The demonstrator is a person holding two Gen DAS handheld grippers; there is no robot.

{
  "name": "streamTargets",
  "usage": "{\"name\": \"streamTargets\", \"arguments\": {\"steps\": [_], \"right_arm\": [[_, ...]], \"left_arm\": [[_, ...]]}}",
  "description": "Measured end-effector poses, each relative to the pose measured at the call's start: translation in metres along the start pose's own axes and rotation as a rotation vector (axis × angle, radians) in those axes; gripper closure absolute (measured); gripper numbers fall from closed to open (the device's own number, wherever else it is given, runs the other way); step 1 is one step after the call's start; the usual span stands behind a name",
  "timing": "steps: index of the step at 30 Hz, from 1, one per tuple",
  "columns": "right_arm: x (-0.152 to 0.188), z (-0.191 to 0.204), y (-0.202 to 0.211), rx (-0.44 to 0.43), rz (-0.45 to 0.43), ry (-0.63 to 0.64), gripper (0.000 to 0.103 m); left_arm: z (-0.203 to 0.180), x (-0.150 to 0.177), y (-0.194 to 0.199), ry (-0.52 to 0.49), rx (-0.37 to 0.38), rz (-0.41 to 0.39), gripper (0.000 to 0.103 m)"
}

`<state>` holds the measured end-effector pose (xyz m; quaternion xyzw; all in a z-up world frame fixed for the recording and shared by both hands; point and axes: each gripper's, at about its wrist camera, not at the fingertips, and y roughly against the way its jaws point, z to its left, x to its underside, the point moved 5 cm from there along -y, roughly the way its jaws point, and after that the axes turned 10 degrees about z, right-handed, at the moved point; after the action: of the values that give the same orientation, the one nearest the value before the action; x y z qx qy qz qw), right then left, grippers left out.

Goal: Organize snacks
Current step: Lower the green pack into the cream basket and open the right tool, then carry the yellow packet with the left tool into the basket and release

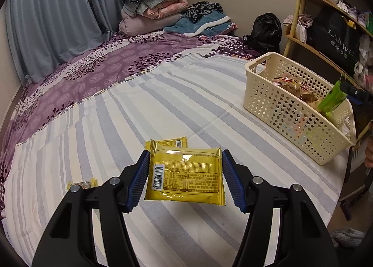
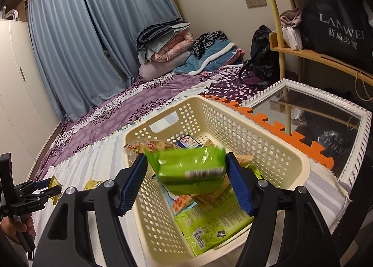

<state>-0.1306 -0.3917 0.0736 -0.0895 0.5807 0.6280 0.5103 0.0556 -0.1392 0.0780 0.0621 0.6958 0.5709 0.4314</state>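
My left gripper is shut on a yellow snack packet, held a little above the striped sheet. A second yellow packet lies just beyond it, and a small one lies to the left. My right gripper is shut on a green snack packet and holds it over the cream perforated basket. The basket holds several snacks, among them a green pack. In the left wrist view the basket stands at the right with the green packet above it.
Folded bedding and a black bag lie at the far end of the bed. A wooden shelf with a black LANWEI bag stands at the right. A white-framed mirror and an orange foam mat lie beside the basket.
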Motion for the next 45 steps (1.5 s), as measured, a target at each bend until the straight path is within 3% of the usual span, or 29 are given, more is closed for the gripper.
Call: {"name": "streamTargets", "arguments": {"steps": [17, 21, 31, 45], "right_arm": [[0.008, -0.031, 0.007, 0.023, -0.028, -0.057, 0.033], [0.008, -0.038, 0.012, 0.030, -0.045, -0.063, 0.028], [0.012, -0.057, 0.019, 0.019, -0.065, -0.101, 0.028], [0.020, -0.072, 0.028, 0.010, -0.071, -0.129, 0.028]], "left_arm": [[-0.061, -0.032, -0.005, -0.117, 0.044, 0.003, 0.040], [-0.080, -0.045, -0.007, -0.147, 0.066, -0.001, 0.040], [-0.145, -0.078, -0.004, -0.252, 0.123, -0.026, 0.040], [-0.221, -0.104, -0.031, -0.352, 0.223, 0.004, 0.040]]}}
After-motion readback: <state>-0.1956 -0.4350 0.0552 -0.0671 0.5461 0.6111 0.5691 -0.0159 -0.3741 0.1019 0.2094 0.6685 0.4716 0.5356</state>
